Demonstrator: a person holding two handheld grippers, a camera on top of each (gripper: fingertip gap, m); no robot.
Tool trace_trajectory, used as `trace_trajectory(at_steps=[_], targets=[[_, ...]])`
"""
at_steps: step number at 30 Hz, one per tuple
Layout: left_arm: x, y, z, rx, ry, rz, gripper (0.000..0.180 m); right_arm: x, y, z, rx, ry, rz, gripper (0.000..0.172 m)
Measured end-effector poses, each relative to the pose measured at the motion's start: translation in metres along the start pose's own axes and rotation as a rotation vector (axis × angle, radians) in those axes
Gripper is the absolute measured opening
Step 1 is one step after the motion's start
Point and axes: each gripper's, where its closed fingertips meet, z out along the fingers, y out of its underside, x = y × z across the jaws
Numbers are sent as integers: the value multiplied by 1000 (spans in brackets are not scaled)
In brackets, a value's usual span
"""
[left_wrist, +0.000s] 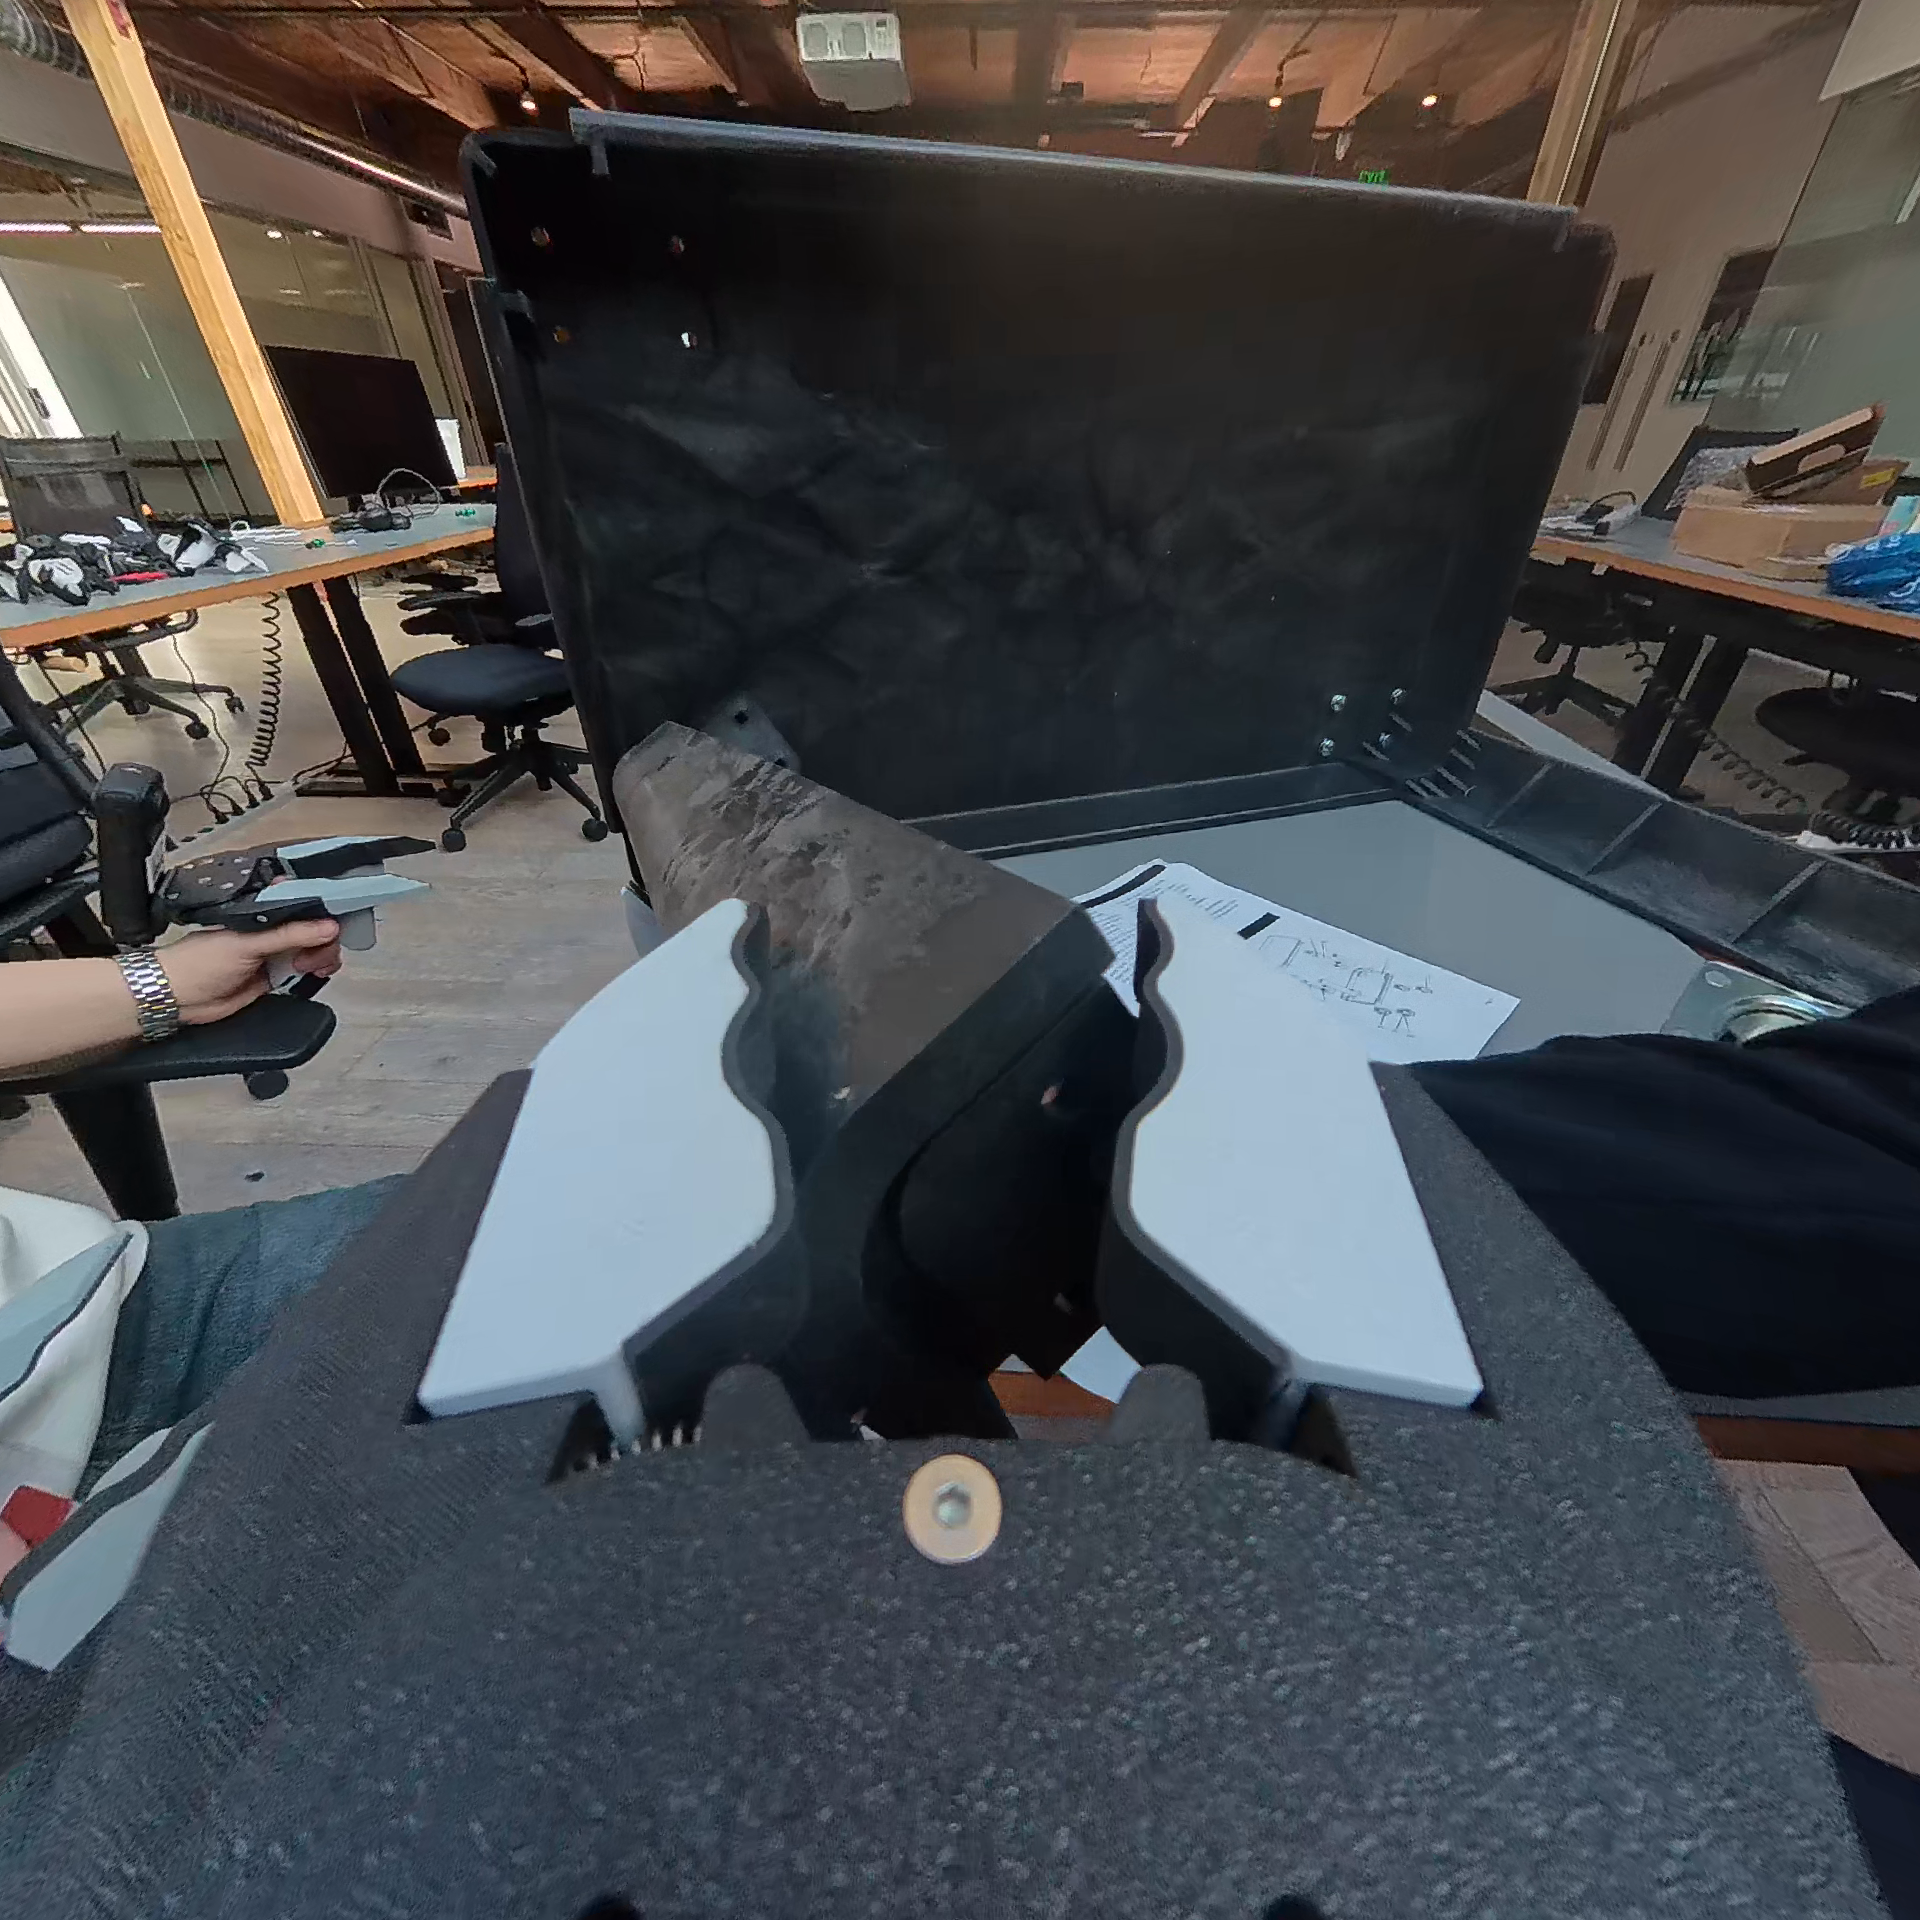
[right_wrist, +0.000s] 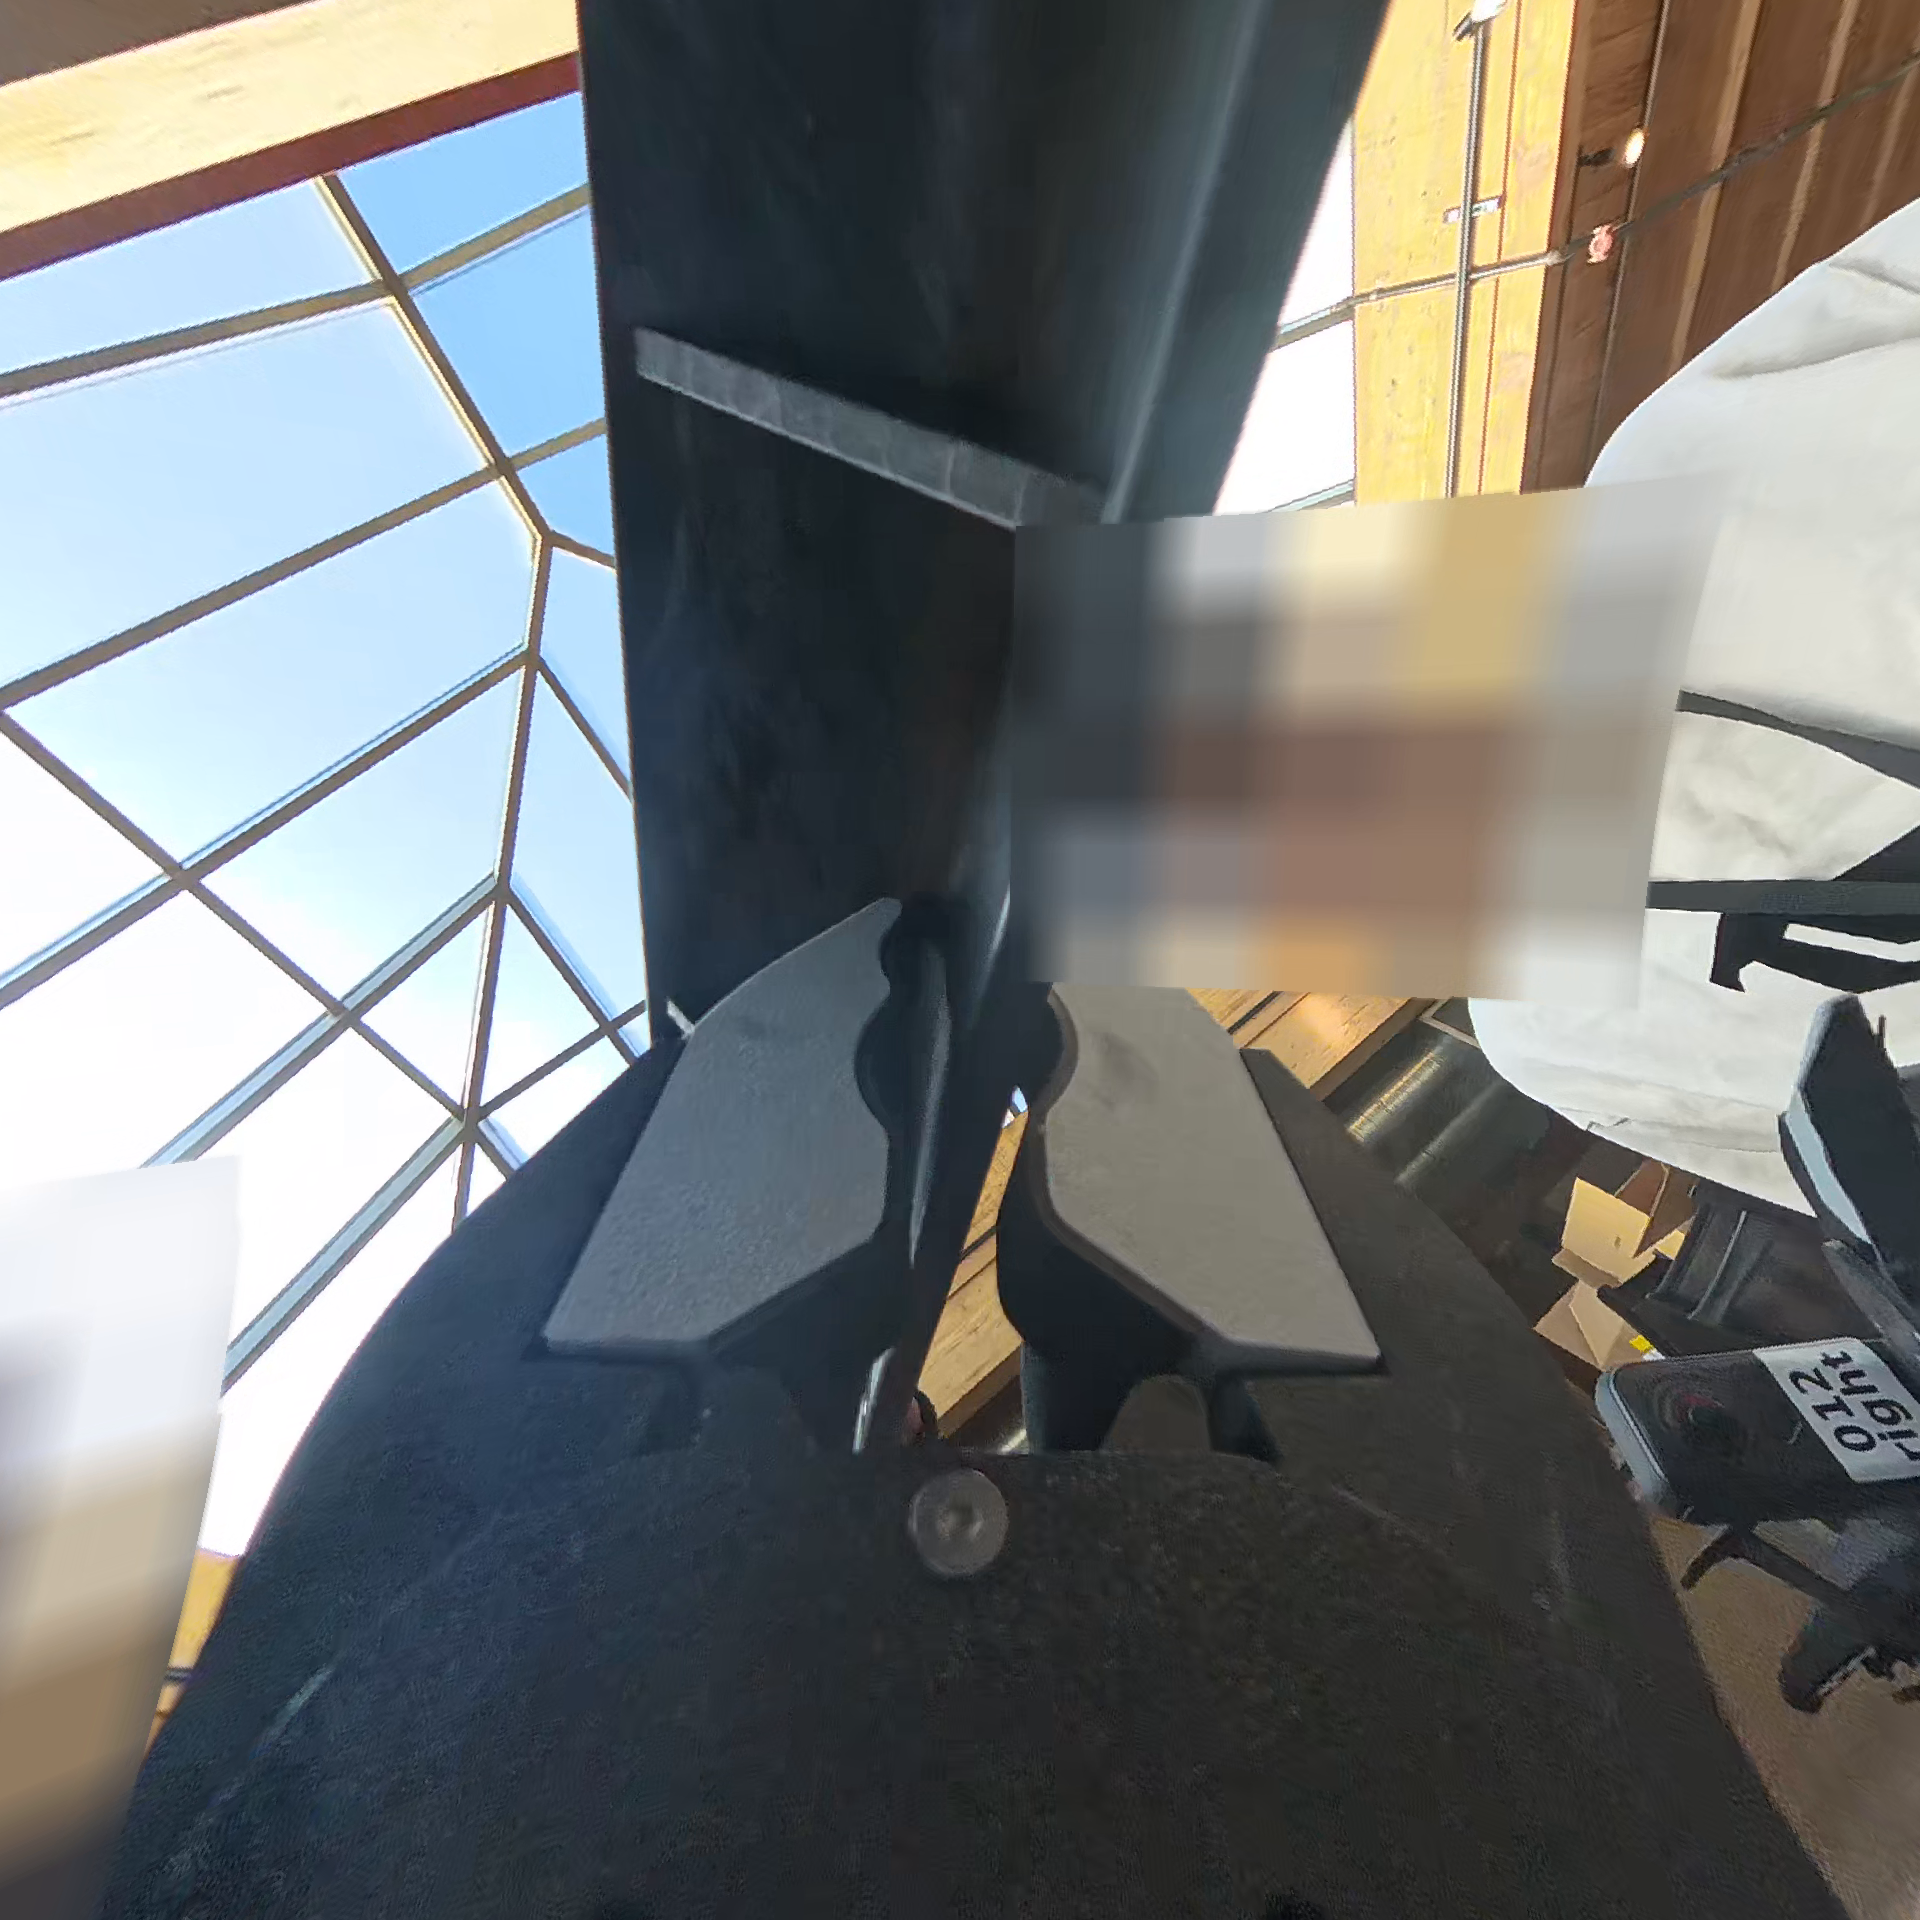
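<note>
- Between the fingers of our left gripper (left_wrist: 940, 935) lies a dark, worn wedge-shaped block (left_wrist: 831, 883); the jaws stand wide apart, the left finger (left_wrist: 644, 1091) right against the block's side, while on the right a gap shows between block and pad, so nothing is clamped.
- Behind the block, blocking most of the room from view, stands the raised black lid (left_wrist: 1039, 468) of an open case, its lining crumpled (a few bolts show at its lower right corner).
- The case's tray (left_wrist: 1662, 862) has a black ribbed wall and a grey floor; in it lies 1 printed paper sheet (left_wrist: 1351, 977), partly covered by our right finger (left_wrist: 1278, 1143) and by a black sleeve (left_wrist: 1662, 1195).
- Off to the left, well apart from us, a hand (left_wrist: 239, 966) wearing a metal watch holds another grey gripper (left_wrist: 343, 883) above a chair armrest.
- Farther back stand desks (left_wrist: 260, 582) and black office chairs (left_wrist: 488, 686); cardboard boxes (left_wrist: 1787, 509) sit on the desk at right.
- In the right wrist view, our right gripper (right_wrist: 971, 977) points upward, and its 2 fingers are closed on the thin edge of a tall black panel (right_wrist: 831, 623), which hides the middle of the ceiling.
- Left of that panel is a skylight (right_wrist: 260, 623); at right are a white garment (right_wrist: 1766, 727) and a labelled camera (right_wrist: 1766, 1423).
</note>
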Motion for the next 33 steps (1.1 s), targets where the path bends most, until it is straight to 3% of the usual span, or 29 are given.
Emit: trace_trajectory(at_steps=[9, 17, 27, 33], targets=[[-3, 16, 7, 96, -19, -140, 66, 9, -7, -16, 118, 173, 59, 19], [-7, 32, 11, 164, -28, -216, 66, 18, -6, -34, 135, 338, 44, 26], [3, 31, 15, 151, 41, -127, 66, 15, -7, -36, 139, 341, -30, 28], [13, 17, 5, 187, 61, -68, 63, 3, 4, -29, 150, 236, -6, 27]])
